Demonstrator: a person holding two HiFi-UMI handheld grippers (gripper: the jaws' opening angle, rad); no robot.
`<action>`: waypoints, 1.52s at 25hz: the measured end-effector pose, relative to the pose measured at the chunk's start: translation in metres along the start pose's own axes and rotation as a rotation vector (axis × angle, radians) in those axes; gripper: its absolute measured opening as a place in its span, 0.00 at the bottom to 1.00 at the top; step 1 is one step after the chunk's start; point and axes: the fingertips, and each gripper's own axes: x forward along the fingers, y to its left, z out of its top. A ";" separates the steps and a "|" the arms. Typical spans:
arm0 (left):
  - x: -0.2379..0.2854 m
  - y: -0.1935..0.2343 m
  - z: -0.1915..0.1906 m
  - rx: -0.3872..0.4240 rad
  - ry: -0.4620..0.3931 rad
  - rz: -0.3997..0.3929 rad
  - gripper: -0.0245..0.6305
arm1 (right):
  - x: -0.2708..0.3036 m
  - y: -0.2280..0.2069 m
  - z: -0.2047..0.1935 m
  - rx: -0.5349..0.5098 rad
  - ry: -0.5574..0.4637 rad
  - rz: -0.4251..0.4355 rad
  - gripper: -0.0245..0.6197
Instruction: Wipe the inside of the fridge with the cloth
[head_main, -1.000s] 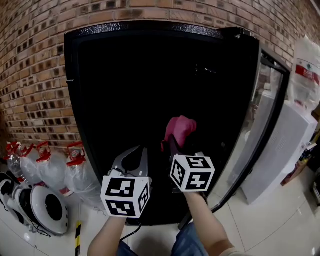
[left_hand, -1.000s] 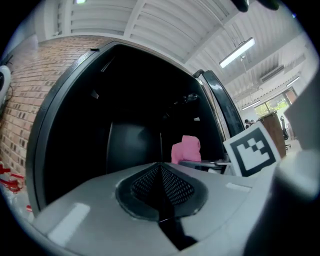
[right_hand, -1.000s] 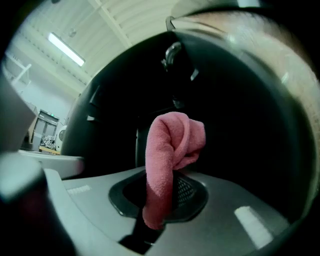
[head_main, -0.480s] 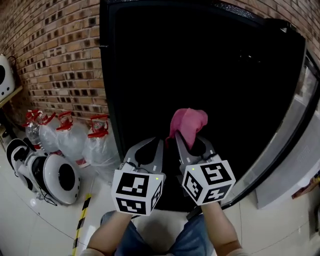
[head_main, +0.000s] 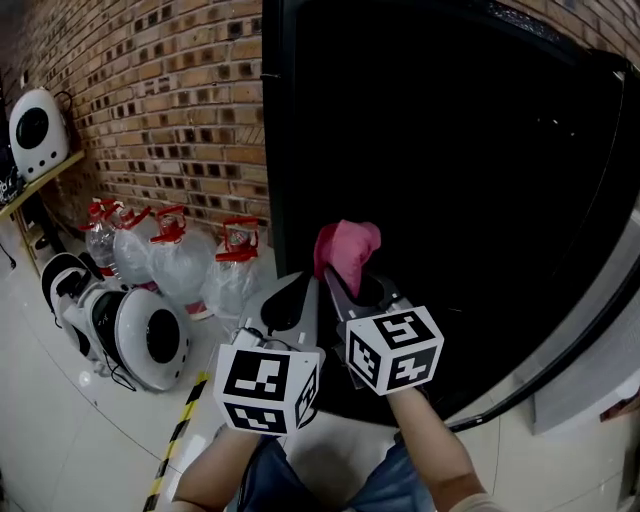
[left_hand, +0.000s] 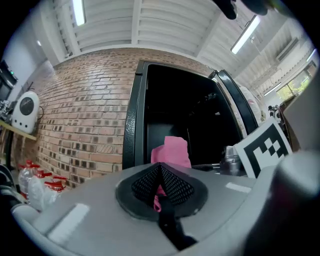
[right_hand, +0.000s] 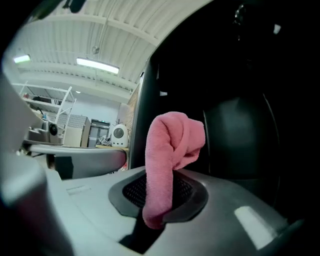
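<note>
Pink cloth (head_main: 346, 248) pinched in the right gripper (head_main: 338, 282), held up before the open fridge (head_main: 470, 150).

The cloth stands up from between the right gripper's jaws, which are clamped on its lower end; its top folds over into a soft lump, and a short tail hangs below the pads. The left gripper (head_main: 303, 285) is just beside it on the left, jaws brought together with nothing between them. Both point toward the dark interior of the fridge, whose door (head_main: 590, 340) swings out at the right. Left of the fridge runs a brick wall (head_main: 170, 110). At its foot, clear bottles with red caps (head_main: 165, 260) and a round white device (head_main: 140, 340) stand on a pale tiled floor (head_main: 50, 440) marked with a yellow-and-black strip (head_main: 180, 432).
</note>
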 end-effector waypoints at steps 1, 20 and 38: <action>-0.001 -0.001 -0.001 -0.001 0.002 -0.003 0.06 | 0.004 -0.001 -0.003 0.010 0.007 0.001 0.12; 0.000 -0.025 0.007 0.067 -0.005 -0.095 0.06 | 0.119 -0.161 -0.009 0.333 0.197 -0.233 0.12; 0.020 -0.053 -0.002 0.058 0.007 -0.159 0.06 | 0.065 -0.261 -0.014 0.411 0.135 -0.494 0.12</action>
